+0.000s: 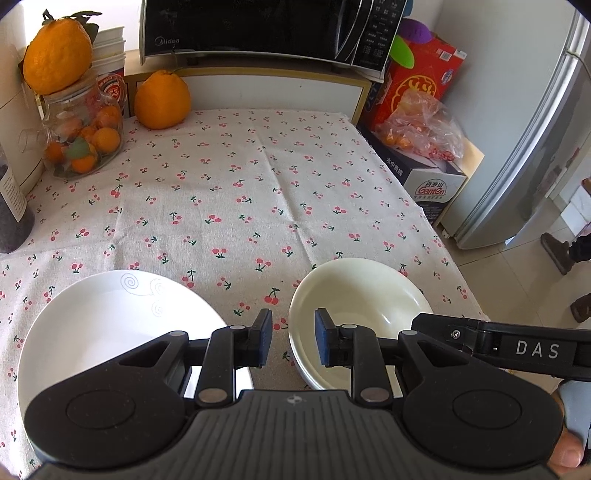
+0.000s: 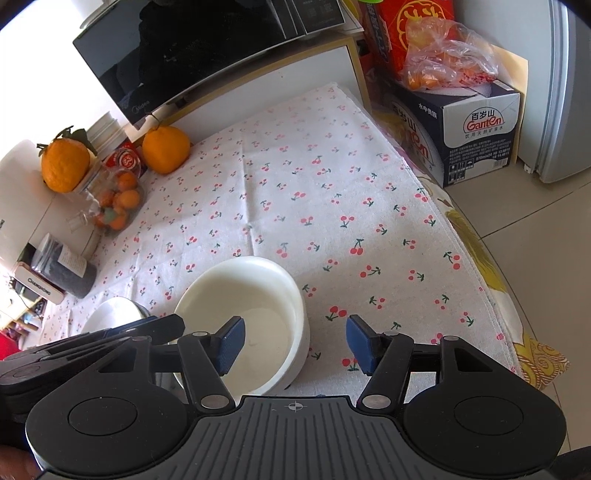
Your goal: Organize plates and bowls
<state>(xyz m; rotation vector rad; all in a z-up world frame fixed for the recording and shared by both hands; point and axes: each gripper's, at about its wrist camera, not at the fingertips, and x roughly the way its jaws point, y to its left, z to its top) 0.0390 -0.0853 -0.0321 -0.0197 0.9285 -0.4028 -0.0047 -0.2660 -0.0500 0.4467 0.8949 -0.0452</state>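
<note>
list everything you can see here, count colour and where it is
plate: 1, white with grey swirls, near left of the table
bowl: 1, cream-white, near right, apart from the plate
tablecloth: 1, white with red cherries, covers the table
large oranges: 2, orange, one on the cloth at the back, one on the jar
glass jar: 1, clear, small oranges inside, back left
microwave: 1, black, on the shelf behind
water carton: 1, white and navy, on the floor at right
bag of fruit: 1, clear plastic, on the carton
left tongs: open, over the bowl's left rim
right tongs: open, over the bowl's right rim
</note>
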